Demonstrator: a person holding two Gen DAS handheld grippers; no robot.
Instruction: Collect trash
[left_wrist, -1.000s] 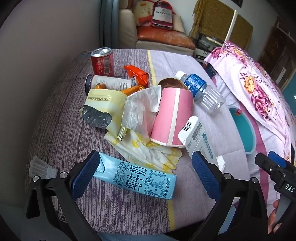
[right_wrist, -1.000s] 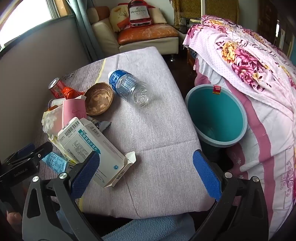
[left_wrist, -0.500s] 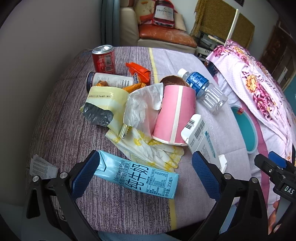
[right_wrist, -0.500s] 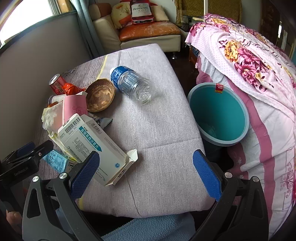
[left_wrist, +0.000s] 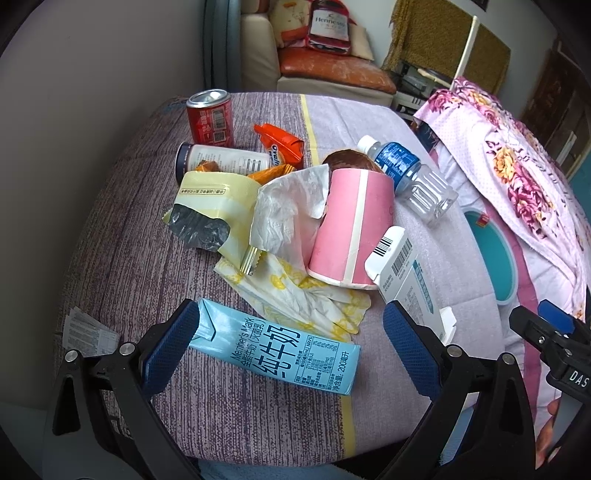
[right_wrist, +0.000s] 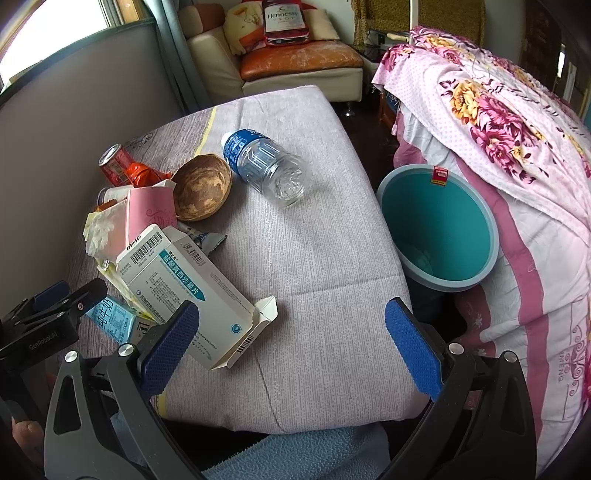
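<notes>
Crowding the milk carton (left_wrist: 280, 347), wrappers and pink cup (left_wrist: 351, 229) face both spread-jawed grippers.

Left gripper (left_wrist: 291, 345) fingers (left_wrist: 170, 347) straddle milk carton (left_wrist: 275, 349).

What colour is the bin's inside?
Teal, with a pale blue rim; the right wrist view shows it best.

Light-blue milk carton (left_wrist: 280, 350), pink cup (left_wrist: 351, 229) with a white stripe, red can (left_wrist: 210, 118), teal bin (right_wrist: 439, 225), floral pink bedspread (right_wrist: 509, 110).
</notes>
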